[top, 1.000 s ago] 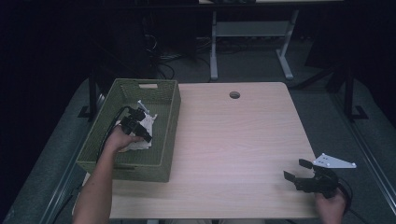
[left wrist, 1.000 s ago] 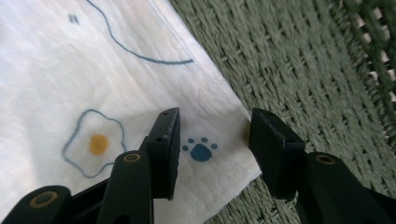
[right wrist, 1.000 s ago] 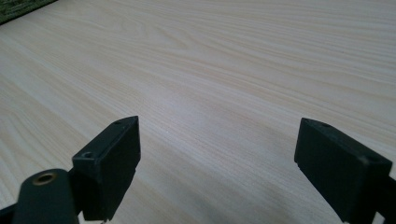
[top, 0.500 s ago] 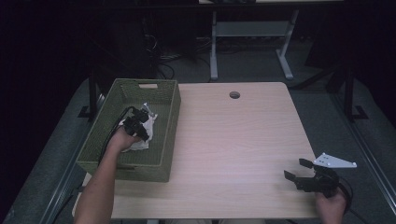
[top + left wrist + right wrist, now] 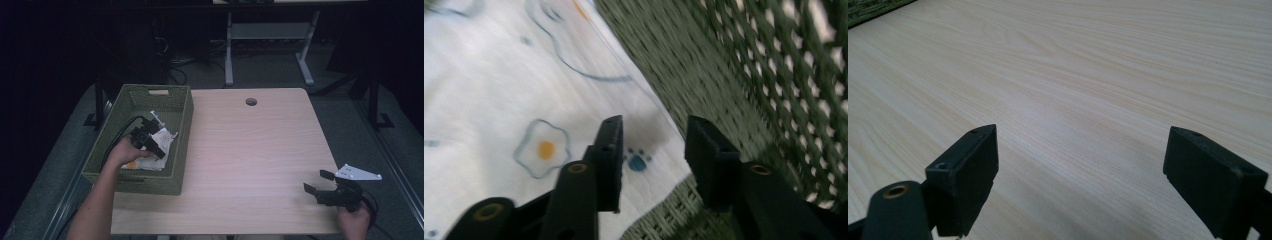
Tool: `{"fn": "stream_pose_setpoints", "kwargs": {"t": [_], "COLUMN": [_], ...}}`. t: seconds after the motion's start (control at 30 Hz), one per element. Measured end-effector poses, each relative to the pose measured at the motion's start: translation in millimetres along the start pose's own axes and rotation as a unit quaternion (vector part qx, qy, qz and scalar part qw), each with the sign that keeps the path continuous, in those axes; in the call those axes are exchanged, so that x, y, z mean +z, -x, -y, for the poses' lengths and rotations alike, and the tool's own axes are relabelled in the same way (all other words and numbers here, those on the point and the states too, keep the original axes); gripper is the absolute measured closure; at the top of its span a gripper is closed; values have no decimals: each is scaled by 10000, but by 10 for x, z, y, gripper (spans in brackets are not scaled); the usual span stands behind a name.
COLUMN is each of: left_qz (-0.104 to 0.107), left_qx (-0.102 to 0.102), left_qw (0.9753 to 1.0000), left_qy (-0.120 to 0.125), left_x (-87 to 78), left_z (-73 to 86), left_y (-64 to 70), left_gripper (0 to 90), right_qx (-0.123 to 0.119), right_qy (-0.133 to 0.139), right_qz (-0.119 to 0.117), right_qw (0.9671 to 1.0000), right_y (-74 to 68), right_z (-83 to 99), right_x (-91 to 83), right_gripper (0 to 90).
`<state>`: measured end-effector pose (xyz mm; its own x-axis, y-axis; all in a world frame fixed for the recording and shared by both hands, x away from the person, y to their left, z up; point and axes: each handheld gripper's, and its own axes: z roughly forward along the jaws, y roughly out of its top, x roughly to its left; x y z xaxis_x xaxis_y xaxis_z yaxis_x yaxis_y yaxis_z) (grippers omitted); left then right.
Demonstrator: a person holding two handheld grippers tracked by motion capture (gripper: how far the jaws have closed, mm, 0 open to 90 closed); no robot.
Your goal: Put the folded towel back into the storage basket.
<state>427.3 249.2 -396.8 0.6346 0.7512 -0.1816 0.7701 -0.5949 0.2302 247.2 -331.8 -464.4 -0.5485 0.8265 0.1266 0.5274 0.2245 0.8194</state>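
The printed white cloth lies in your green basket at the desk's left edge, its corner between the partly open, empty jaws of your left claw. Woven walls crowd close. Your right claw rests wide open, empty, over bare desk. The cloth's far folds are hidden.

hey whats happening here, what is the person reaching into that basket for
A person works at a wooden table with a gripper in each hand. The left gripper is down inside the green woven basket, its jaws open just above the corner of a white cloth printed with fried eggs and a blue paw. It has not closed on the cloth yet. The right gripper rests open over bare table near the front right corner, holding nothing.
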Motion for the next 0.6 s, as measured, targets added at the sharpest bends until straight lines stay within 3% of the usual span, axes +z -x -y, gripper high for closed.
{"fn": "stream_pose_setpoints", "kwargs": {"t": [0.1, 0.2, 0.27, 0.37, 0.43, 0.6], "left_qz": [-77, -549, -639, -805, -765, -825], "left_qx": [-128, -438, -548, -653, -788, -728], "left_qw": [9999, 9975, 9962, 9942, 9938, 9938], "left_qy": [51, 114, 207, 274, 200, -162], "left_x": [-30, -45, -55, -75, -6, 156], "left_z": [6, 33, 39, 40, 25, -9], "left_y": [-42, -174, -206, -299, -350, -390], "left_gripper": [746, 819, 858, 878, 877, 863], "right_qx": [0, -6, -6, -2, 1, 25], "right_qy": [1, 22, 20, -4, -30, -44], "right_qz": [0, 2, 5, 13, 21, 32], "right_qw": [10000, 10000, 10000, 10000, 10000, 10000], "right_y": [0, 3, 4, 4, 7, 20], "right_z": [-2, -5, -5, -4, -2, 1], "right_x": [-1, -10, -9, 1, 14, 20], "right_gripper": [140, 140, 140, 140, 140, 140]}}
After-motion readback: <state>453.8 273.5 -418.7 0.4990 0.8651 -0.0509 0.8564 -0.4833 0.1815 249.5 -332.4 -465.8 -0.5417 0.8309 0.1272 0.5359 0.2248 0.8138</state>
